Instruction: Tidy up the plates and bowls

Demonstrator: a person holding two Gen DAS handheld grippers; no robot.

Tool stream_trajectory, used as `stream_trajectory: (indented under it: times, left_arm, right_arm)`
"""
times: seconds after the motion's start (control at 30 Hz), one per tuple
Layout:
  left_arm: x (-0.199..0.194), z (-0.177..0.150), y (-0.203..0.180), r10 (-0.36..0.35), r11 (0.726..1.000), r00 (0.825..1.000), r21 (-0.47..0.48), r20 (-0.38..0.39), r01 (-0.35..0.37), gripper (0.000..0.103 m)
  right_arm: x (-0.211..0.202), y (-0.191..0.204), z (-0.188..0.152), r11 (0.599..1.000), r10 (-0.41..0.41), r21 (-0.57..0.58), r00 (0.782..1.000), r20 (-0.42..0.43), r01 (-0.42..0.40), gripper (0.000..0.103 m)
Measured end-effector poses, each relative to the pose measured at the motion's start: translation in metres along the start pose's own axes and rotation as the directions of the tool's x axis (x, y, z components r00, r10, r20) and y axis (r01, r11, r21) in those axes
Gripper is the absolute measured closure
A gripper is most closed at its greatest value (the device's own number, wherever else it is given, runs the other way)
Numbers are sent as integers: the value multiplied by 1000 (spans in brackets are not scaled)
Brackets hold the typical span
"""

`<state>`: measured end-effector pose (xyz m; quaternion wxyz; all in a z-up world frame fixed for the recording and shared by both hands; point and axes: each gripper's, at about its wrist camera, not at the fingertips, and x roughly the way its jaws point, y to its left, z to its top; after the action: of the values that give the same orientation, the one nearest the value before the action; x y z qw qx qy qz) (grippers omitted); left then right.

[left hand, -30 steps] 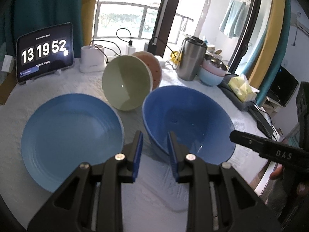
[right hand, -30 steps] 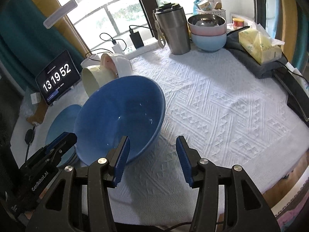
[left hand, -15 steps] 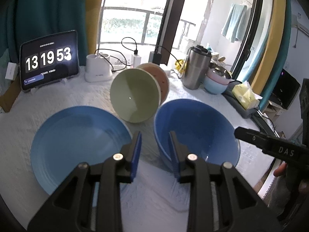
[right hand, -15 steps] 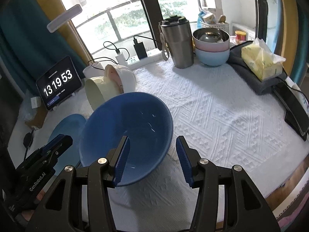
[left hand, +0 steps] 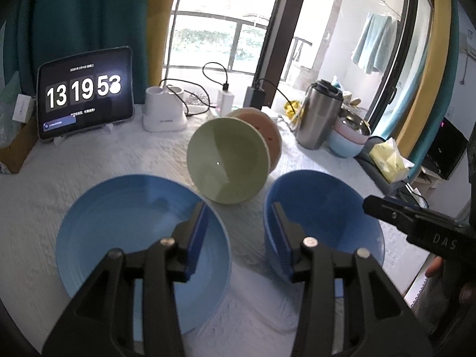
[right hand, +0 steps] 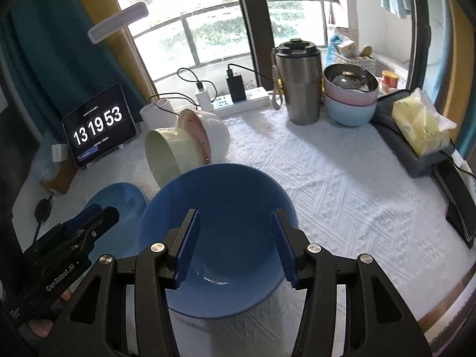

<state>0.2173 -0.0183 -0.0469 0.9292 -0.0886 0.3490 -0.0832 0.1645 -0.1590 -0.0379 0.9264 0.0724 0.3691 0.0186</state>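
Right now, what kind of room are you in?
Probably a room at home, at a table beside a balcony window. Bowls, a steel mug and a tissue pack sit there.

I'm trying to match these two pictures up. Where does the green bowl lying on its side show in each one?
Left wrist view: the green bowl lies on its side just above centre, its mouth toward the camera, a pink bowl nested behind it.
Right wrist view: the green bowl is left of centre, above the dark blue bowl.
Shared landmark: the clock tablet, standing left of the bowl in both.
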Motion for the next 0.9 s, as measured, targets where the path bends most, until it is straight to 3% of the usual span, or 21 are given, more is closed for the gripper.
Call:
stream_trajectory:
  times: [0.9]
  left_arm:
    - [29,30,31,6,1000,1000,-24,-5,-6,59]
  right_arm:
    - [37,39,38,995,28,-91,999,-27,-30,51]
